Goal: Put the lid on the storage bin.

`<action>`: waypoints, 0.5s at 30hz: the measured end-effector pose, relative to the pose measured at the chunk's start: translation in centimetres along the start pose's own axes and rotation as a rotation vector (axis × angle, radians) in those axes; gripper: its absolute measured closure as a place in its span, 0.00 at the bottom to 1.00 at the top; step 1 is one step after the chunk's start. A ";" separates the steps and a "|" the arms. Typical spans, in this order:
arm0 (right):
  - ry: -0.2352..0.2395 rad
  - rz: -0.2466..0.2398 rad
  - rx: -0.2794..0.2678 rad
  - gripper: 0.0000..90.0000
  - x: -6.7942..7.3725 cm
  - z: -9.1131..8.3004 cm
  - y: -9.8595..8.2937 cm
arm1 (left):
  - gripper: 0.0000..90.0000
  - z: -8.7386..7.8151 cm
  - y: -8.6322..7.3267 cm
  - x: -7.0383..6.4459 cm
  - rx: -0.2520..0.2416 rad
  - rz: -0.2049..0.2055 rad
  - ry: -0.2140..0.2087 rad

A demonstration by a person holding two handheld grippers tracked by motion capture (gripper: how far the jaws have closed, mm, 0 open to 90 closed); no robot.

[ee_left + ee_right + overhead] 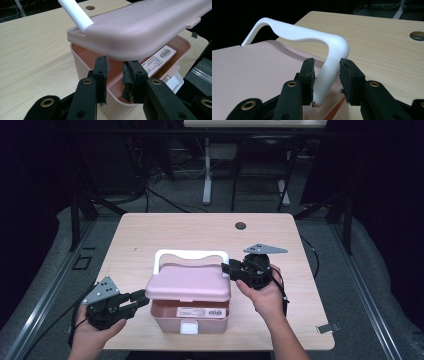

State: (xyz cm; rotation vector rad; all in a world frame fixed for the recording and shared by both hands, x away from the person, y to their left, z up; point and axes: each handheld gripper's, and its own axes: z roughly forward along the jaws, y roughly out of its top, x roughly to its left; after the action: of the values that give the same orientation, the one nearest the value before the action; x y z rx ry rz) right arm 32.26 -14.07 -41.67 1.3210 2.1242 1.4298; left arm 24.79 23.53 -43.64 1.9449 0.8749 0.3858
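Pink box (190,312) held half open at the table's (150,235) near middle.

Right gripper (325,75) reaches in level, jaws parted around the white handle (329,62); left gripper (115,75), jaws parted, sits under the raised lid (140,30), whose long axis runs left-right.

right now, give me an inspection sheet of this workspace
surface: light wood table, round grommet hole at the far side
job's things: pink box with lid partly raised, white handle up, barcode label inside
clutter: small metal clip near right edge
grippers: left gripper open under the lid's edge; right gripper open around the handle's end
cables: one trailing from each gripper; more on the floor beyond
surroundings: dark room, desk legs behind
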 end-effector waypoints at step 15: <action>0.011 0.019 0.006 0.68 -0.5 0.4 -0.3 | 0.80 0.2 -0.8 -0.2 0.006 -0.003 -0.004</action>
State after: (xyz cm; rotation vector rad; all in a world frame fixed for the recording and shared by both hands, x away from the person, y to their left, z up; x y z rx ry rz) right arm 32.61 -14.23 -42.19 1.3417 2.1299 1.4421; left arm 24.44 23.56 -44.44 1.9494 0.8773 0.3780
